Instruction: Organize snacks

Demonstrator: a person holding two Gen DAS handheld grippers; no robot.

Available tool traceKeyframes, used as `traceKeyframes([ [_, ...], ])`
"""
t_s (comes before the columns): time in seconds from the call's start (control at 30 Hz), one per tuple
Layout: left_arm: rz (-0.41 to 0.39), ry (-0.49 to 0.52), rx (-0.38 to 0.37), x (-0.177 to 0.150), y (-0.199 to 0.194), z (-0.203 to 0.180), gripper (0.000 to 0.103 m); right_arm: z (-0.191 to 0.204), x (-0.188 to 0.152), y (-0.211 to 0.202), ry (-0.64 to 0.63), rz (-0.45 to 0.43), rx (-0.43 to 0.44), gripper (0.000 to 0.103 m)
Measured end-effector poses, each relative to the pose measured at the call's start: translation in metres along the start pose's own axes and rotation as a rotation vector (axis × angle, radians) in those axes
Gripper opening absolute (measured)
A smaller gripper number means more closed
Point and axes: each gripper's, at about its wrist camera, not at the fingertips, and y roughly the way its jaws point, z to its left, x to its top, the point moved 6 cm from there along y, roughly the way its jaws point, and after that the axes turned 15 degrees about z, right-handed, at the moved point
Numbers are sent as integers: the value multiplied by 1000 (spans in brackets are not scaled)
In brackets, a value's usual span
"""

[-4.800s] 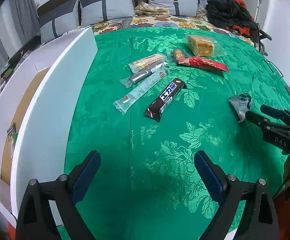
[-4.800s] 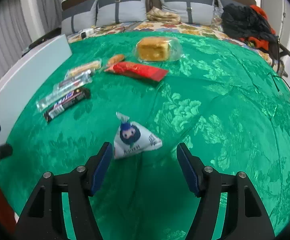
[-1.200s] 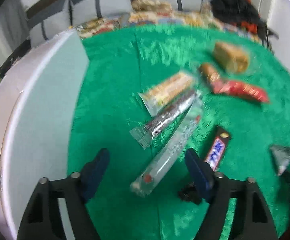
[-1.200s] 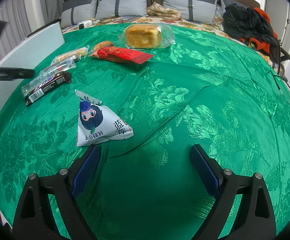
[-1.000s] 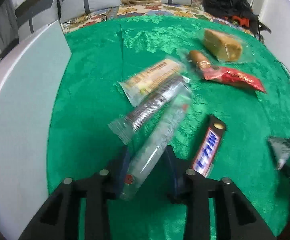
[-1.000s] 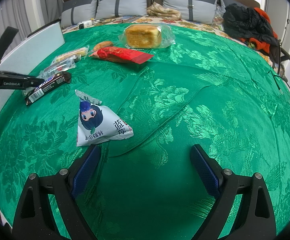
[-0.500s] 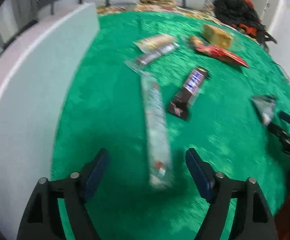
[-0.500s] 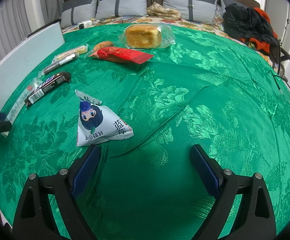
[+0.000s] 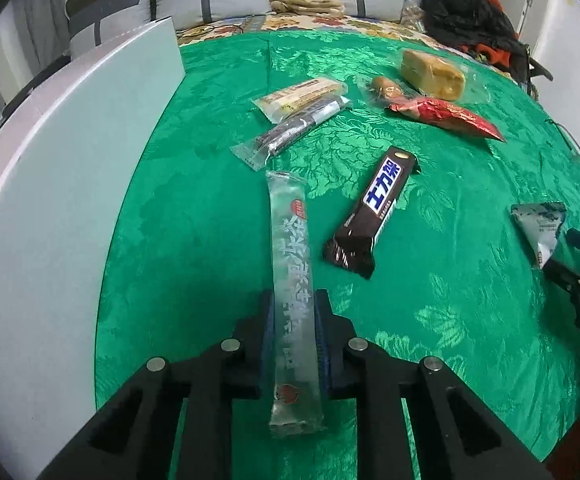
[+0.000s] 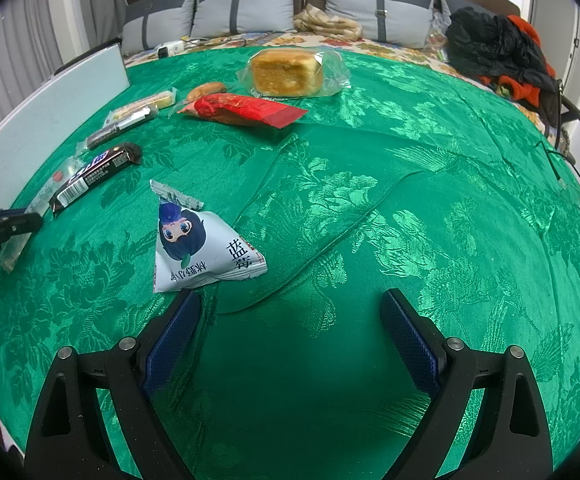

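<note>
Left gripper [image 9: 294,330] is clamped on the long clear snack stick [image 9: 291,280], both blue pads pressed against its sides near the lower end; the stick runs straight out ahead between the fingers, its far tip pointing at the other wrapped bars, its near end sticking out behind the pads. Ahead and to the right of the left gripper lies the dark chocolate bar [image 9: 373,216], angled, just beside the stick but not touching it. Further ahead: a dark stick in clear wrap [image 9: 290,132] and a tan biscuit pack [image 9: 301,94], overlapping each other. Ahead-right, well apart: a small sausage-like snack [image 9: 385,86], the red packet [image 9: 445,116] and the wrapped cake block [image 9: 431,72]. Left of the left gripper runs a white panel [image 9: 58,184] along the edge of the green patterned cloth [image 9: 429,320]. Right gripper [image 10: 290,336] is wide open with nothing between the fingers, over bare cloth. The triangular blueberry pouch [image 10: 198,248] sits just ahead of its left finger, close to the tip; can't tell if they touch. From the right wrist view the left gripper shows at the far left edge, holding the clear stick there, chocolate bar just beyond it. Black and orange clothing [image 10: 497,52] and grey cushions [image 10: 210,16] are far ahead, off the cloth.
</note>
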Motion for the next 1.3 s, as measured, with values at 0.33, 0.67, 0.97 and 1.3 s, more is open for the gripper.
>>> traceKeyframes([
  [0.33, -13, -109, -148, -48, -20, 19, 17, 2, -12, -20, -17, -8, 142, 92],
  [0.67, -67, -122, -237, -62, -46, 18, 17, 49, 34, 14, -195, 158, 48, 57],
  [0.97, -152, -162, -359, -70, -89, 26, 17, 36, 27, -33, -61, 129, 105, 55],
  [1.3, -342, -353, -318, -65, -182, 142, 17, 219, 120, -165, -248, -86, 445, 55],
])
